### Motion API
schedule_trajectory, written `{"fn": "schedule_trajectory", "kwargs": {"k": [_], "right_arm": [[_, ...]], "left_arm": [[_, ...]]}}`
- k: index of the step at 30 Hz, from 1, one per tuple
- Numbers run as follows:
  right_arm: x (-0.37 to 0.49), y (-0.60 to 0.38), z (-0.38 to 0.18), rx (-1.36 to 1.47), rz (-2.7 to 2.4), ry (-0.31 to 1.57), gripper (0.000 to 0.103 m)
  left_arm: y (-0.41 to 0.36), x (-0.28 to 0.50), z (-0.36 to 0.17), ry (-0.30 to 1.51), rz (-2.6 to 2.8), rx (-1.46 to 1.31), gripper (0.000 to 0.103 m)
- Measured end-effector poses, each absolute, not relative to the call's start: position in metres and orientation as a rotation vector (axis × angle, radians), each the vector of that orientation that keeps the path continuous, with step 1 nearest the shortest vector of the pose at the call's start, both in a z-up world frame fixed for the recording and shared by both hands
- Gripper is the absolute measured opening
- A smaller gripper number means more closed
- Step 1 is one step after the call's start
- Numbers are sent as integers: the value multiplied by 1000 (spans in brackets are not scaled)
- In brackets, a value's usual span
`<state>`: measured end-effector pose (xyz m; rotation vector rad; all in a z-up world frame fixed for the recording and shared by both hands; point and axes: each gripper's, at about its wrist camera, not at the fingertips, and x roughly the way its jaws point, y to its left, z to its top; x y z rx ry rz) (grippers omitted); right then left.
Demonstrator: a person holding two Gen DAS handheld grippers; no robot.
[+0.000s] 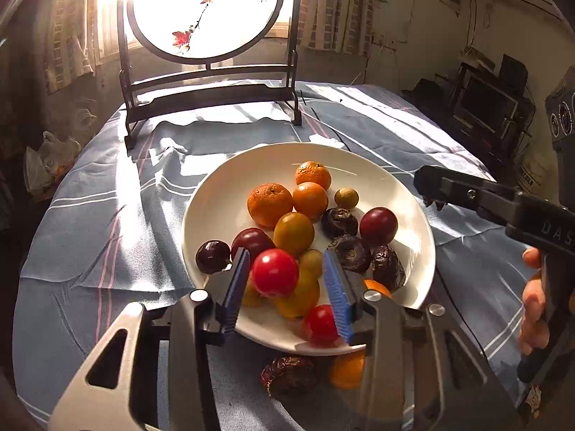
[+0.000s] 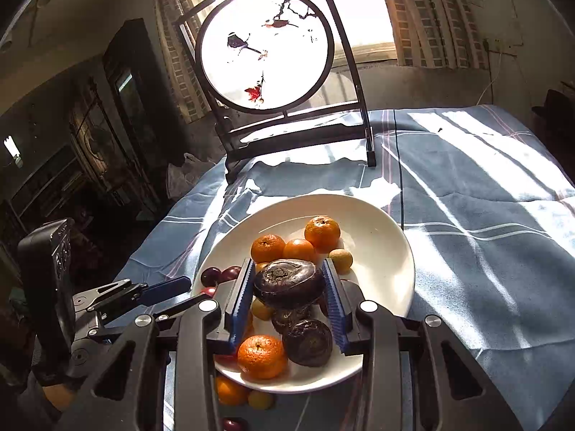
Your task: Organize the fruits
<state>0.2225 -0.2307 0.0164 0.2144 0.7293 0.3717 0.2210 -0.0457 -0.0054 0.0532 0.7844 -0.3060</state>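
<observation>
Fruits sit in a heap on a white plate point(image 1: 222, 194), and a few more lie on the counter just in front of it. Closest, on the blue striped cloth point(image 1: 107, 215), are a wrinkly brown fruit point(image 1: 289, 375) and an orange point(image 1: 346, 368) beside it, both right by the plate's near rim. The right camera also shows a small yellow fruit point(image 2: 260, 399) and a dark red one point(image 2: 235, 423) down there.

The left claw point(image 1: 286, 253) hangs over the near side of the plate. Its blue fingers point(image 1: 237, 287) stand apart. A shiny red tomato point(image 1: 275, 273) shows between them, but there is a gap beside it, so the claw is not squeezing it. The tomato rests on top of some yellow fruits.

The right claw point(image 2: 288, 263) is closed on a big dark water chestnut point(image 2: 289, 282). Both blue pads press its sides, and it is up above the plate. A person's hand point(image 1: 535, 309) grips that claw's handle at the right.

Under it on the plate lie two more dark chestnuts and another orange point(image 2: 262, 355). Farther back are three oranges close together, a small tan fruit point(image 1: 346, 197) and dark red plums at the left rim.

Behind the plate stands a round painted screen point(image 1: 208, 10) in a dark frame, with a bright window behind it.
</observation>
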Motion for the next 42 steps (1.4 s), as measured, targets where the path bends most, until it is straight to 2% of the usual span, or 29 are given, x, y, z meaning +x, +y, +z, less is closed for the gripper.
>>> {"fn": "schedule_trajectory", "kwargs": {"k": [1, 2, 10, 14, 19, 21, 22, 23, 30, 36, 38, 40, 42], "right_arm": [[226, -229, 14, 205, 359, 732, 50], [224, -229, 12, 207, 349, 722, 51], [159, -224, -2, 141, 407, 758, 52], [115, -198, -27, 13, 464, 839, 54], [104, -160, -51, -97, 471, 894, 54], [111, -151, -58, -101, 463, 922, 50], [116, -148, -62, -97, 460, 951, 36], [119, -148, -63, -88, 449, 958, 29], [111, -186, -56, 51, 434, 897, 29], [110, -239, -55, 189, 409, 873, 29], [110, -246, -55, 228, 426, 863, 29], [110, -243, -54, 218, 435, 854, 29], [108, -239, -53, 193, 444, 842, 29]], "left_arm": [[-45, 221, -6, 784, -300, 49, 56], [-44, 218, -7, 782, -304, 42, 56], [-14, 159, -14, 749, -309, 79, 59], [2, 125, -24, 753, -293, 104, 67], [15, 108, -38, 790, -264, 95, 67], [16, 105, -40, 801, -261, 88, 67], [16, 105, -41, 805, -261, 90, 67], [14, 105, -41, 807, -260, 96, 67], [-13, 129, -49, 843, -259, 157, 67], [-50, 152, -62, 892, -272, 307, 53], [-54, 157, -61, 875, -267, 332, 51], [-55, 162, -61, 872, -265, 350, 40], [-55, 163, -61, 873, -269, 342, 39]]}}
